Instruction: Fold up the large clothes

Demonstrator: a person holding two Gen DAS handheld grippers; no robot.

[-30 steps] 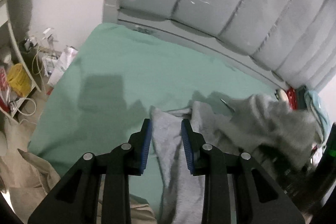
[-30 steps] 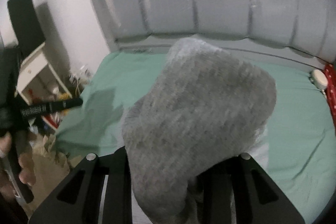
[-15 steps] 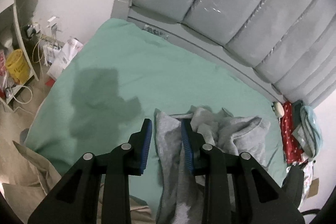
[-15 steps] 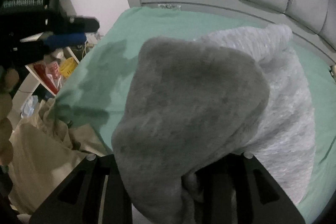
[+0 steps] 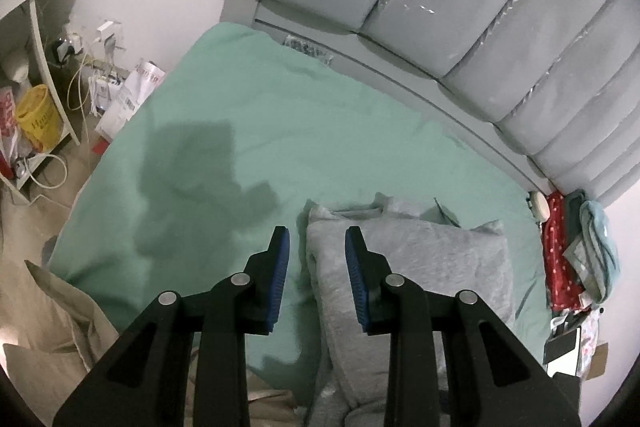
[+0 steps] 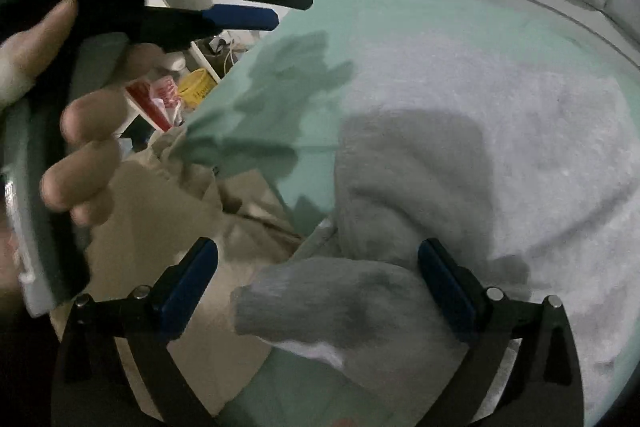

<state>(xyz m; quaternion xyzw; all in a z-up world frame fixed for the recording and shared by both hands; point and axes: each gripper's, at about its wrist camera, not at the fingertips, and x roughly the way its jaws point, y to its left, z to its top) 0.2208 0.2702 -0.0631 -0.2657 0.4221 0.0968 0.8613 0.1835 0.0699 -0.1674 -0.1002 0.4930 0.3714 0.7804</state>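
Note:
A grey fleece garment (image 5: 424,259) lies on the green bed sheet (image 5: 280,131) near the front edge, laid roughly flat with one end hanging over the edge. My left gripper (image 5: 316,259) is open above the garment's left edge and holds nothing. In the right wrist view the same garment (image 6: 520,155) fills the right side, and a grey sleeve end (image 6: 344,303) lies between the fingers of my right gripper (image 6: 320,279), which is wide open. The left gripper (image 6: 240,15) shows there at the upper left, held in a hand.
A padded grey headboard (image 5: 460,7) runs behind the bed. A beige blanket (image 5: 60,327) lies on the floor by the bed's front corner. A white shelf (image 5: 36,39), a yellow bag (image 5: 38,117) and cables stand at the left. Red and teal items (image 5: 576,251) are piled at the right.
My right gripper has opened and let go of the grey garment, which now lies spread on the bed. My left gripper has risen and backed away; the garment is flatter than before.

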